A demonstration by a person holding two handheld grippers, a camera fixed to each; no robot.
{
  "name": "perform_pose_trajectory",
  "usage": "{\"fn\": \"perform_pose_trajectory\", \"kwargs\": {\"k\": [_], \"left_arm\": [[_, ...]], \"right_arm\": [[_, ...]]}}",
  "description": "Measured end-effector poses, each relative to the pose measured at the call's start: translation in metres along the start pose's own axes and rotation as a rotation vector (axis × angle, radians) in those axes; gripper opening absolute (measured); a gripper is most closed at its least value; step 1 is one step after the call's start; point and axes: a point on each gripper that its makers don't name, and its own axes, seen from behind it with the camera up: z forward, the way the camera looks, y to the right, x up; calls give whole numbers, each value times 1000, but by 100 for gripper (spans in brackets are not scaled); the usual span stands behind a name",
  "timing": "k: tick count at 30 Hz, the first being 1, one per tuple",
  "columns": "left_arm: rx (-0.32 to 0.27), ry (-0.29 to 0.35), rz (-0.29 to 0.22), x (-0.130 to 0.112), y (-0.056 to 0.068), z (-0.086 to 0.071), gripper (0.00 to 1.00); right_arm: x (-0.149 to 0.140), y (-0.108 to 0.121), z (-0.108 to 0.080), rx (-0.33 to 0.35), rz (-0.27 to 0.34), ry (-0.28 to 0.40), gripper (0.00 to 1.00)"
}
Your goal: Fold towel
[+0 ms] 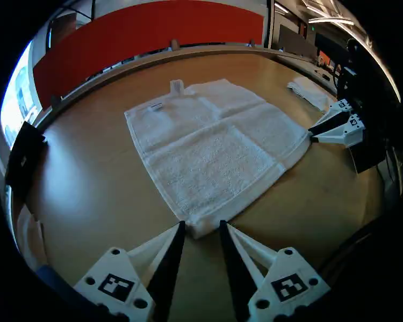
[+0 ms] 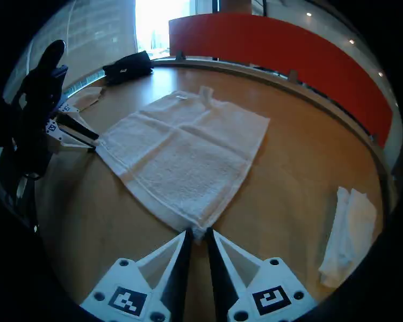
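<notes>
Left tongs (image 1: 201, 228), right tongs (image 2: 199, 234) straddle adjacent towel (image 1: 212, 145) corners (left wider).

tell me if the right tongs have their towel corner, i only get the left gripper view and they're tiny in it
observer: Yes, in the right gripper view the towel corner sits between the tips of the right tongs, which look closed on it.
operator: and are my left tongs low enough
observer: Seen from the side, the left tongs have their tips down at the table, right at their towel corner.
</notes>
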Motion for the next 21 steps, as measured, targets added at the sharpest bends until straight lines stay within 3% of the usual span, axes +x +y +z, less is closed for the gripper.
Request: {"fn": "perform_pose_trajectory", "kwargs": {"k": [3, 7, 21], "left_arm": [[9, -2, -4, -1, -1, 0, 23], [19, 1, -7, -1, -1, 0, 12], [20, 9, -48, 11, 0, -13, 10]], "right_arm": [[0, -1, 0, -1, 1, -1, 19], [0, -3, -2, 1, 6, -2, 18], [19, -5, -16, -4, 24, 32, 16]]}}
